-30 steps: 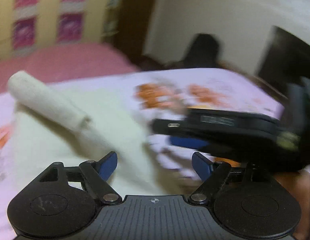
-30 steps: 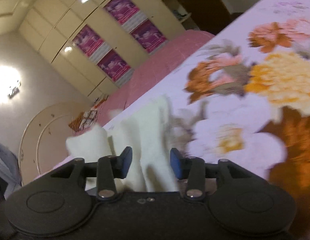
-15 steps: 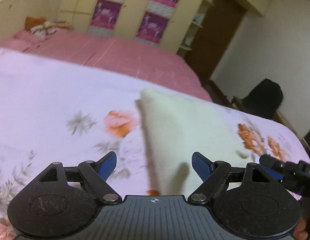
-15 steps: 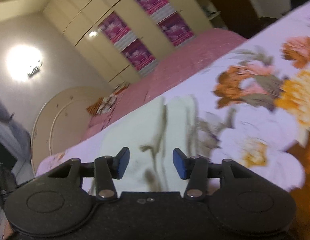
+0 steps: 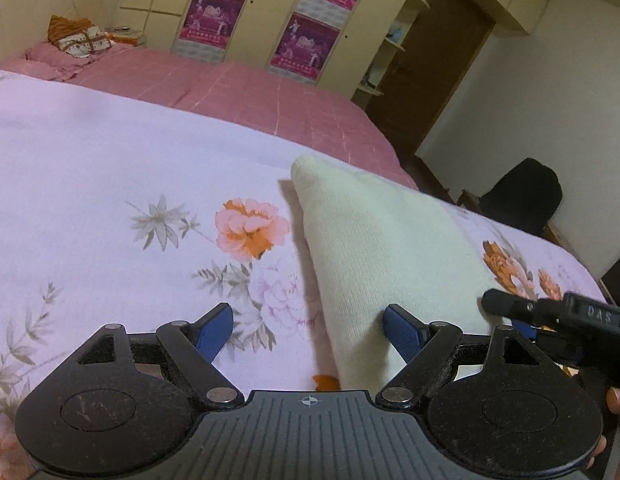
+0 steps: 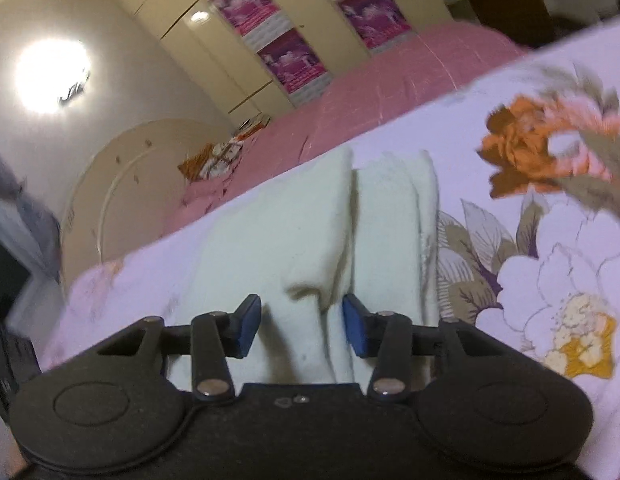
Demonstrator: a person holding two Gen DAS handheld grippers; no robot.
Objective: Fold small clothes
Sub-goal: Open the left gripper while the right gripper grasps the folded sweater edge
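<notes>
While the cream garment [image 5: 382,248] lies partly folded on the flowered bedsheet [image 5: 109,184], near its far edge, I hold the left gripper [image 5: 308,330] wide open and empty at the cloth's near edge. The right gripper [image 6: 297,326], jaws just narrowed yet apart, straddles a raised fold without pinching it. By my judgement, the next fold calls for closing on that ridge and carrying it across.

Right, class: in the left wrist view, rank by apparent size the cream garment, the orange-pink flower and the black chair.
1. cream garment
2. and 3. orange-pink flower and black chair look alike; the chair stands farther away.
</notes>
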